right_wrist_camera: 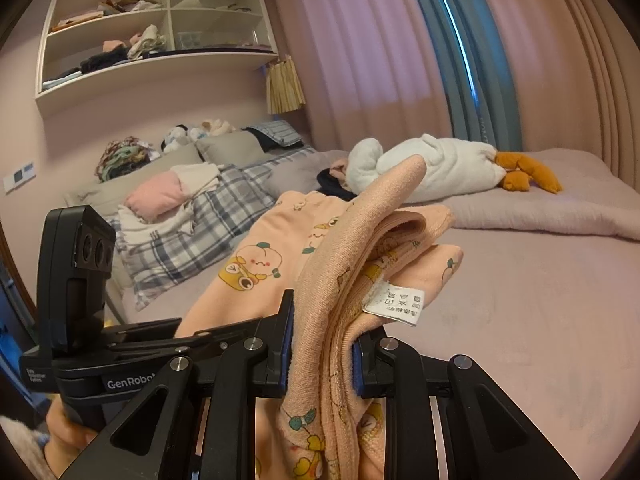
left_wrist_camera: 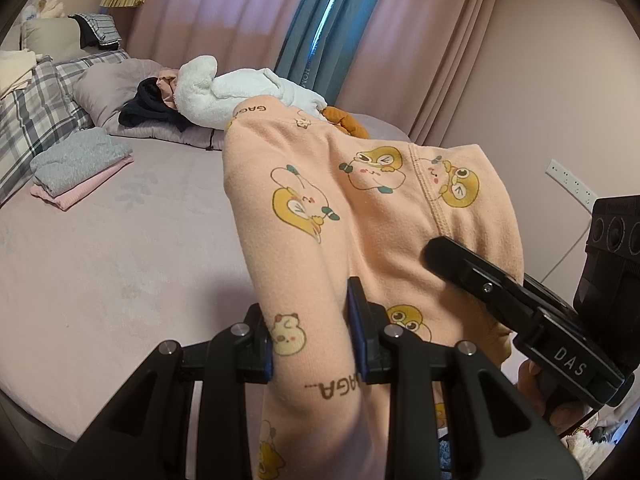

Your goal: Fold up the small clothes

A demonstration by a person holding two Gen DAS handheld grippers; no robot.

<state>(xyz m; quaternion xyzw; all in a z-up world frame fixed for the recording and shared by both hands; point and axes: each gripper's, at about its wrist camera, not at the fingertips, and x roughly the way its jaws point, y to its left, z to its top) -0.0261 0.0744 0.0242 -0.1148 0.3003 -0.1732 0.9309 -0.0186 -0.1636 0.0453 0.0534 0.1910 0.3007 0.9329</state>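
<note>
The bed lies free below, with a folded pile far off. The peach garment hangs above it, between both tools. The left gripper has its jaws clamped on one part, the right gripper on the bunched edge near the label. I think it should be pulled flat before lowering.

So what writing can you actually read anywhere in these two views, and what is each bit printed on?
"GAGA": on the peach printed garment, seen upside down near its top edge and partly hidden between the left gripper fingers.
"DAS": on the right gripper's black body.
"GenRobot", last letter cut off: on the left gripper's black body.
Care label on the garment: symbols and characters, too small to read.
Blue curtain: lettering blurred.
</note>
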